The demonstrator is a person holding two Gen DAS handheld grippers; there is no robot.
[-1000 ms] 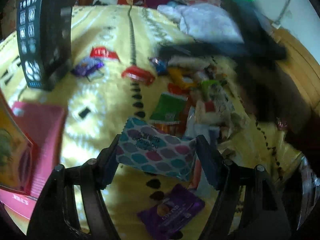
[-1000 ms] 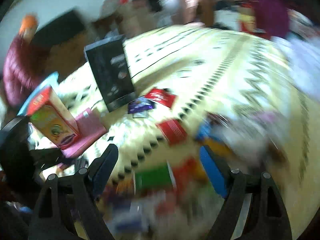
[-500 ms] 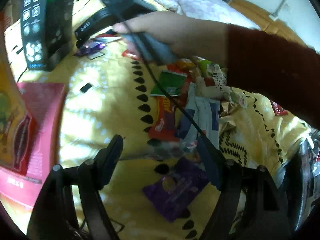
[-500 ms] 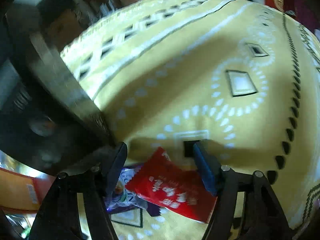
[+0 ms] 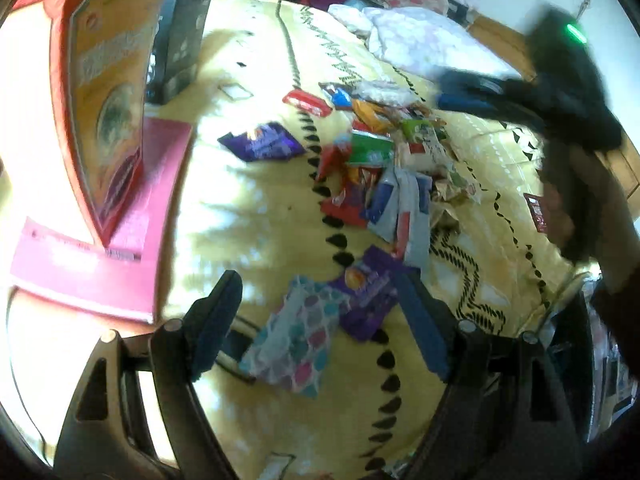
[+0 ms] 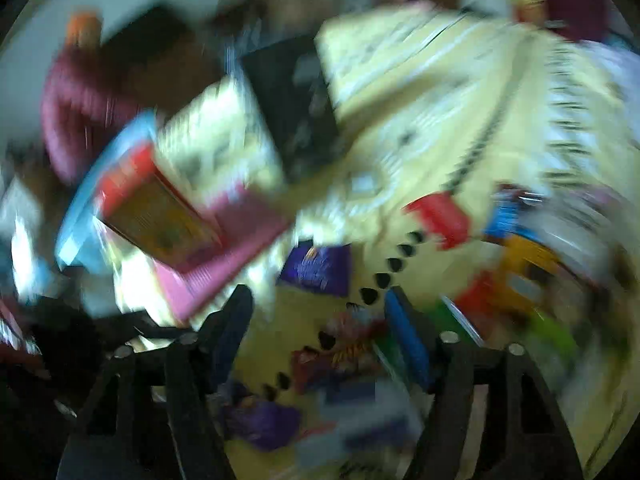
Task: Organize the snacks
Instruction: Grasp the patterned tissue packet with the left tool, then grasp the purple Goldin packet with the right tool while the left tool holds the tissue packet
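Note:
My left gripper (image 5: 320,322) hangs over the yellow blanket (image 5: 240,208) with its jaws opening. A packet with a teal and pink scale pattern (image 5: 292,344) lies flat on the blanket between the fingers, and neither pad presses on it. A purple packet (image 5: 368,292) lies partly on it. The snack pile (image 5: 392,168) is further ahead. My right gripper (image 6: 320,328) is blurred by motion; its jaws are opening and hold nothing. Beyond its fingertips lie a purple packet (image 6: 316,268) and a red packet (image 6: 440,216). In the left wrist view the right gripper (image 5: 472,92) shows over the pile's far right.
An orange-red box (image 5: 108,100) stands on a flat pink box (image 5: 120,240) at the left, with a tall black box (image 5: 184,32) behind. Another purple packet (image 5: 264,144) and a red packet (image 5: 306,102) lie apart from the pile. Bedding (image 5: 420,36) is heaped at the back.
The scale-patterned packet, gripped in my left jaws a second ago, now lies on the blanket between wider jaws. My right gripper reached the red packet by the black box, then swung back toward the pile.

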